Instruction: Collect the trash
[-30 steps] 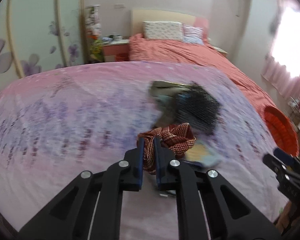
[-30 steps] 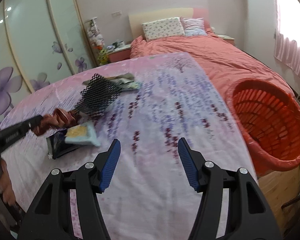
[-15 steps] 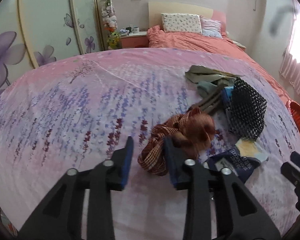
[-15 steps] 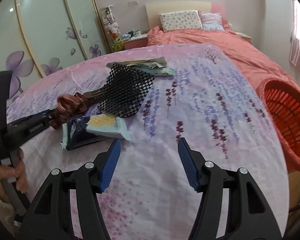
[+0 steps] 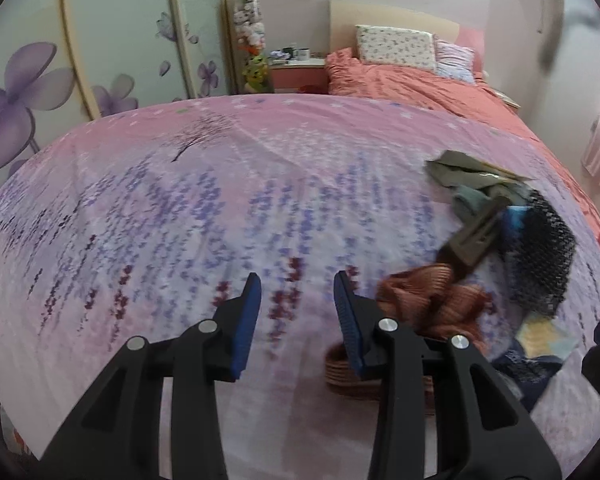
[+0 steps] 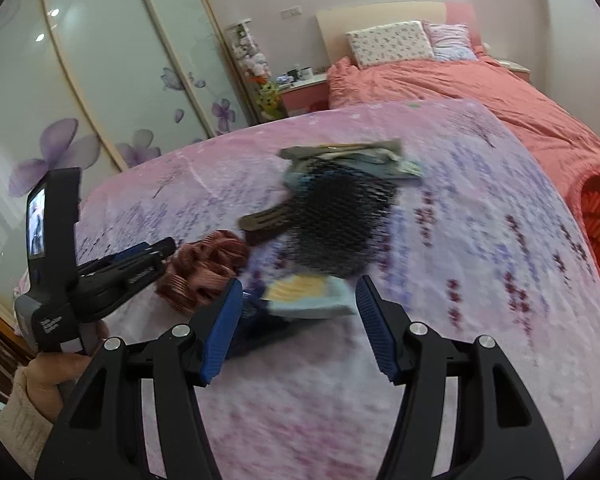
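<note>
A pile of trash lies on the pink flowered bedspread (image 5: 180, 208). A red-brown striped cloth (image 5: 428, 300) lies just right of my open, empty left gripper (image 5: 296, 292). Beyond it lie a black mesh net (image 5: 548, 248), an olive strap (image 5: 476, 236), grey-green rags (image 5: 460, 172) and a yellow and light-blue packet (image 5: 540, 336). In the right wrist view my open right gripper (image 6: 298, 300) hovers over the yellow and blue packet (image 6: 304, 296), with the black net (image 6: 336, 228) behind it. The striped cloth (image 6: 204, 268) lies by the left gripper (image 6: 140, 260).
An orange plastic basket (image 6: 596, 220) stands off the bedspread's right edge. A second bed with a coral quilt (image 5: 420, 84) and pillows is behind. A pink nightstand (image 5: 296, 72) and a flowered wardrobe (image 5: 40, 80) stand at the back left.
My left gripper has opened and let go of the striped cloth, then shifted left of it. My right gripper has moved left, over the yellow and blue packet.
</note>
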Available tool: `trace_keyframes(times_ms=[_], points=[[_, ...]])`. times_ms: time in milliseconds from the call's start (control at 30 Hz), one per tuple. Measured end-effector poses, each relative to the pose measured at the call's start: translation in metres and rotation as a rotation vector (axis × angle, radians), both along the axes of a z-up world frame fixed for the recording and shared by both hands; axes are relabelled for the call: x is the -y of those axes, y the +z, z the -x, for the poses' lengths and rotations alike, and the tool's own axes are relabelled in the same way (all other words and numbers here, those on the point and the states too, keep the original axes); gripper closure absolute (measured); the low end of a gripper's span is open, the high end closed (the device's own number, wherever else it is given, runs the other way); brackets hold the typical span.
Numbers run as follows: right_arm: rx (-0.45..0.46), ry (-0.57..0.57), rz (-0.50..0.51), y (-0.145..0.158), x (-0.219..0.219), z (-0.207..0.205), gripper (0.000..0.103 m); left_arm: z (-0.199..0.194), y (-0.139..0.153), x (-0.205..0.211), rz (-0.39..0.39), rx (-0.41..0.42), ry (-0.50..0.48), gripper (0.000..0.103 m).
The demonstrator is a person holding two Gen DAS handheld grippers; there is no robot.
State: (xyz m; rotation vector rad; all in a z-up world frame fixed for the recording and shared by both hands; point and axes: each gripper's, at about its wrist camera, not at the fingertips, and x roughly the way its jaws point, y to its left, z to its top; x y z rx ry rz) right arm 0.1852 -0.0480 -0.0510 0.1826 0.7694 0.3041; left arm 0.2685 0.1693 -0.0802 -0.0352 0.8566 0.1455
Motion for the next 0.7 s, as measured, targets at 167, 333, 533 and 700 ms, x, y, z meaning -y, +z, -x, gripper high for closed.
trace_keyframes(times_ms=[167,333,533,700], points=[[-0.036,-0.002,0.135,-0.021,-0.026,-0.005,0.035,0.005,-0.003,-0.016,0.035,-0.014,0.023,0.065],[0.008,-0.066,0.242,-0.027,0.0,0.001,0.034,0.012,-0.002,-0.02,0.04,-0.005,0.007,0.065],[0.001,-0.195,0.187,-0.012,0.054,-0.008,0.034,0.018,0.002,-0.011,0.086,0.012,-0.048,0.063],[0.006,-0.185,0.157,-0.008,0.058,0.0,0.027,0.021,0.006,0.002,0.088,0.021,-0.08,0.057]])
